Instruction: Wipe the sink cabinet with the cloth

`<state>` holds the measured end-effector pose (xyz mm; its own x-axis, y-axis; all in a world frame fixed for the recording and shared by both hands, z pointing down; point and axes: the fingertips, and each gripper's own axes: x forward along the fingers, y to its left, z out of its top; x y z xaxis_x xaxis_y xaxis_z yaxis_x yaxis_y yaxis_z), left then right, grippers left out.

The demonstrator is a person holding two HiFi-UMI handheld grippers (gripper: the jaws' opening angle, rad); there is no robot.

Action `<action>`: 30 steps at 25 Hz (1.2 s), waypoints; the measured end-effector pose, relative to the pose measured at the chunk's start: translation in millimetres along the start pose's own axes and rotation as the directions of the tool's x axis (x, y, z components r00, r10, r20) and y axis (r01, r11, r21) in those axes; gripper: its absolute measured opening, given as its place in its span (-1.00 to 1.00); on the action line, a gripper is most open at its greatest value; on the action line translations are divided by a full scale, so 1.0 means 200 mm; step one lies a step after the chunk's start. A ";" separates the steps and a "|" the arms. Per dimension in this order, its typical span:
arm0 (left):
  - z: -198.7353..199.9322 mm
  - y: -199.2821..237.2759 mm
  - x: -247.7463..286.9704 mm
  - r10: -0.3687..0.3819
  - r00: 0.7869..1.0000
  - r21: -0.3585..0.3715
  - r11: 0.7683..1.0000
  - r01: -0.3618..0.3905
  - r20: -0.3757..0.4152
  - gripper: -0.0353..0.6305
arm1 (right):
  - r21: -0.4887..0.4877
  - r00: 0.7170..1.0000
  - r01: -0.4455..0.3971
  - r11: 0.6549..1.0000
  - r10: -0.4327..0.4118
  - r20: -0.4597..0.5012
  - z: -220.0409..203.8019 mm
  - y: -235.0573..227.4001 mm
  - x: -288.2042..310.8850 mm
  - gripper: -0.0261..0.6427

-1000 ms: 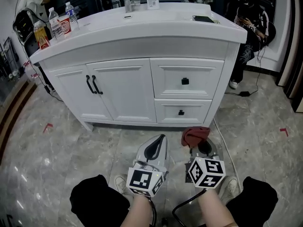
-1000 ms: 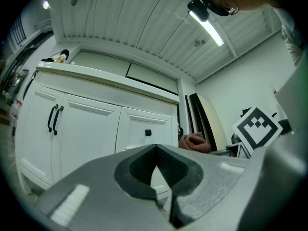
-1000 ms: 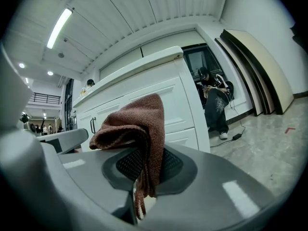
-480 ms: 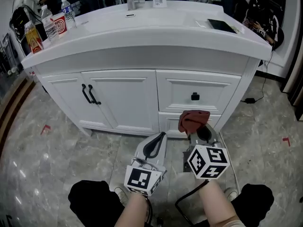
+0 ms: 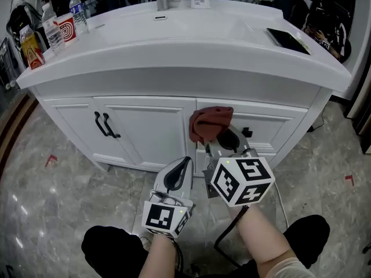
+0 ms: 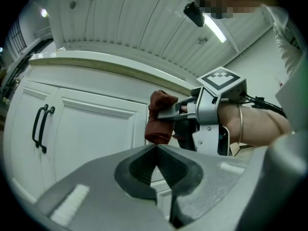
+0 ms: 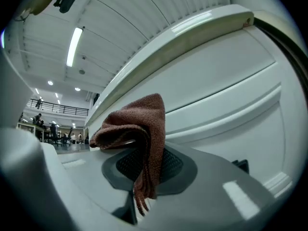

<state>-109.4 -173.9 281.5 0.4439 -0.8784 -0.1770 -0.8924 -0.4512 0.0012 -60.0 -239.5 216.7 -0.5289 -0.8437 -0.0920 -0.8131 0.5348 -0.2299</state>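
My right gripper [image 5: 222,139] clamps the cloth [image 5: 207,122] just before the cabinet [image 5: 145,129] front; I should press it flat and sweep evenly. My left gripper [image 5: 181,168] hangs lower, closed, empty.

The left tongs [image 5: 183,162] are held low and close to the body, jaws pressed together with nothing between them, tips pointing forward and a little upward. The right tongs [image 5: 219,136] stand higher and reach further forward, jaws clamped on a brown cloth [image 5: 207,122] that drapes over their tips. Both bare forearms enter from the bottom of the head view, the left forearm [image 5: 161,260] just beside the right forearm [image 5: 262,245]
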 end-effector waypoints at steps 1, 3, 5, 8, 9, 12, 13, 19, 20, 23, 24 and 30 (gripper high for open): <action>0.01 0.01 0.02 0.003 1.000 -0.003 1.000 -0.003 0.006 -0.89 | 0.000 1.000 -0.014 1.000 0.014 -0.005 0.00 0.02 0.03 -0.68; 0.03 0.01 0.05 0.004 1.000 -0.008 1.000 -0.004 0.020 -0.89 | -0.008 1.000 -0.029 1.000 0.029 -0.009 0.01 0.03 0.06 -0.68; 0.05 0.01 0.08 0.001 0.999 -0.004 1.000 -0.001 0.033 -0.89 | -0.009 0.999 -0.044 0.999 0.044 -0.010 0.01 0.03 0.07 -0.68; 0.05 0.00 0.12 0.000 0.999 0.000 1.000 0.000 0.042 -0.89 | -0.013 0.998 -0.055 0.998 0.055 -0.019 0.00 0.00 0.06 -0.67; 0.05 -0.01 0.13 -0.001 0.999 -0.003 1.000 0.001 0.039 -0.89 | -0.014 0.998 -0.053 0.999 0.052 -0.022 0.00 -0.02 0.04 -0.67; 0.02 -0.06 0.14 -0.006 1.000 -0.013 1.000 0.006 0.030 -0.89 | -0.027 0.999 -0.026 0.999 0.025 -0.031 0.01 -0.11 -0.01 -0.67; 0.01 -0.07 0.14 -0.009 1.000 -0.014 1.000 0.009 0.027 -0.89 | -0.036 0.999 -0.013 0.999 0.012 -0.034 0.02 -0.14 -0.03 -0.67; 0.01 -0.18 0.15 -0.027 0.999 -0.055 0.998 0.028 0.019 -0.89 | -0.063 0.998 0.051 0.997 -0.054 -0.044 0.06 -0.31 -0.15 -0.67; 0.02 -0.19 0.16 -0.035 0.999 -0.057 0.998 0.036 0.025 -0.89 | -0.061 0.997 0.059 0.996 -0.062 -0.043 0.07 -0.33 -0.17 -0.68; 0.01 -0.26 0.18 -0.065 0.998 -0.034 0.997 0.066 0.027 -0.89 | -0.050 0.996 0.075 0.996 -0.078 -0.046 0.08 -0.39 -0.21 -0.68; 0.00 -0.28 0.18 -0.075 0.997 -0.027 0.997 0.075 0.024 -0.89 | -0.048 0.996 0.080 0.996 -0.082 -0.045 0.09 -0.40 -0.23 -0.67; -0.02 -0.35 0.21 -0.104 0.995 -0.027 0.994 0.104 0.005 -0.89 | -0.024 0.989 0.145 0.989 -0.146 -0.013 0.14 -0.55 -0.35 -0.67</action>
<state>-27.6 -180.4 278.3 0.5337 -0.8260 -0.1815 -0.8389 -0.5442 0.0097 73.6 -241.8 220.7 -0.4081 -0.9118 -0.0446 -0.8869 0.4076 -0.2174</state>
